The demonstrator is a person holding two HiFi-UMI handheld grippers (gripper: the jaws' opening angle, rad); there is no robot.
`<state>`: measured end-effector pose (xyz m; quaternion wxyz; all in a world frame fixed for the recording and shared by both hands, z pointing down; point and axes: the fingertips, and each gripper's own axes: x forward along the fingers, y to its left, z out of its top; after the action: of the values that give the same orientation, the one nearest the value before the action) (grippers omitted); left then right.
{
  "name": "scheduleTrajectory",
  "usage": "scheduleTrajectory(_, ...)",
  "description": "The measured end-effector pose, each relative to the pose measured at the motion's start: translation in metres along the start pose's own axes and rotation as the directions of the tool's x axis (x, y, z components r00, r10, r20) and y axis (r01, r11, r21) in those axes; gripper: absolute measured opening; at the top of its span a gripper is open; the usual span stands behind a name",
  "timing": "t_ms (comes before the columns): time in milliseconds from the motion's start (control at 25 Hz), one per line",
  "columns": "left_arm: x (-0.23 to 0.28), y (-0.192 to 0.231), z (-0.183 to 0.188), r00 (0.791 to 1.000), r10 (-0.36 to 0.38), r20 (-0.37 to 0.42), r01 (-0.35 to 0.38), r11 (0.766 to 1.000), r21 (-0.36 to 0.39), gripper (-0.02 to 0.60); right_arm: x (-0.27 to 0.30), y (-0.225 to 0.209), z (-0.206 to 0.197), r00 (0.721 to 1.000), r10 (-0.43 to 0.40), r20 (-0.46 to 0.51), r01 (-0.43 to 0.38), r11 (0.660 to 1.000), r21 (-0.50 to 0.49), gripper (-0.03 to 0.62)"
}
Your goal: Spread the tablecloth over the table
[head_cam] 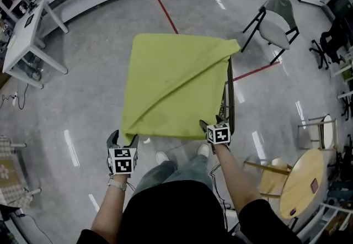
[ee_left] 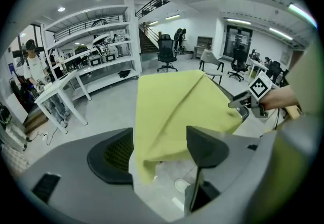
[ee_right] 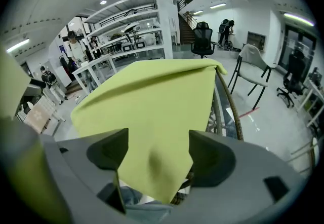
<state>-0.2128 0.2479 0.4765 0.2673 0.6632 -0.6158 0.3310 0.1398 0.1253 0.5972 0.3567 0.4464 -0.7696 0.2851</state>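
Note:
A yellow-green tablecloth point(head_cam: 176, 80) lies over the table, whose dark right edge point(head_cam: 230, 99) still shows. A diagonal fold runs across the cloth, and its far right corner is bunched up. My left gripper point(head_cam: 122, 141) stands at the cloth's near left corner, jaws wide apart. In the left gripper view point(ee_left: 159, 152) that corner of the cloth point(ee_left: 174, 109) hangs loose between the pads without being pinched. My right gripper point(head_cam: 212, 125) is at the near right corner. Its jaws point(ee_right: 158, 152) are also wide, with the cloth point(ee_right: 152, 101) drooping freely between them.
A grey folding chair point(head_cam: 276, 22) stands beyond the table on the right. A round wooden table point(head_cam: 303, 182) is at my right. White workbenches point(head_cam: 33, 33) and shelves line the left. A red tape line point(head_cam: 165, 12) crosses the floor. My shoes point(head_cam: 161, 157) are at the table's near edge.

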Motion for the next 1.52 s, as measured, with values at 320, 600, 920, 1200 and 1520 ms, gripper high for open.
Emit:
scheduleTrajectory(320, -0.003, -0.053, -0.014, 0.999, -0.019, -0.042, 0.019, 1.0, 0.01, 0.327, 0.022, 0.008, -0.051, 0.994, 0.047, -0.097, -0.047, 0.999, -0.006, 0.359)
scheduleTrajectory(600, -0.009, -0.074, -0.02, 0.998, -0.008, -0.063, 0.009, 1.0, 0.007, 0.327, 0.024, 0.007, -0.052, 0.998, -0.004, -0.07, -0.005, 0.992, -0.126, 0.349)
scheduleTrajectory(920, -0.012, -0.091, -0.018, 0.997, 0.016, -0.08, -0.017, 1.0, -0.001, 0.327, 0.02, 0.006, -0.052, 0.998, 0.027, -0.062, -0.037, 0.984, -0.174, 0.285)
scheduleTrajectory(1200, -0.009, -0.117, -0.004, 0.997, 0.018, -0.079, -0.017, 1.0, 0.014, 0.327, 0.014, -0.003, -0.056, 0.99, 0.073, -0.117, -0.097, 0.973, -0.21, 0.103)
scheduleTrajectory(1520, 0.004, -0.149, 0.015, 0.996, 0.003, -0.089, 0.0, 0.999, 0.032, 0.327, 0.001, -0.037, -0.068, 0.989, 0.061, -0.137, -0.088, 0.976, -0.199, 0.017)
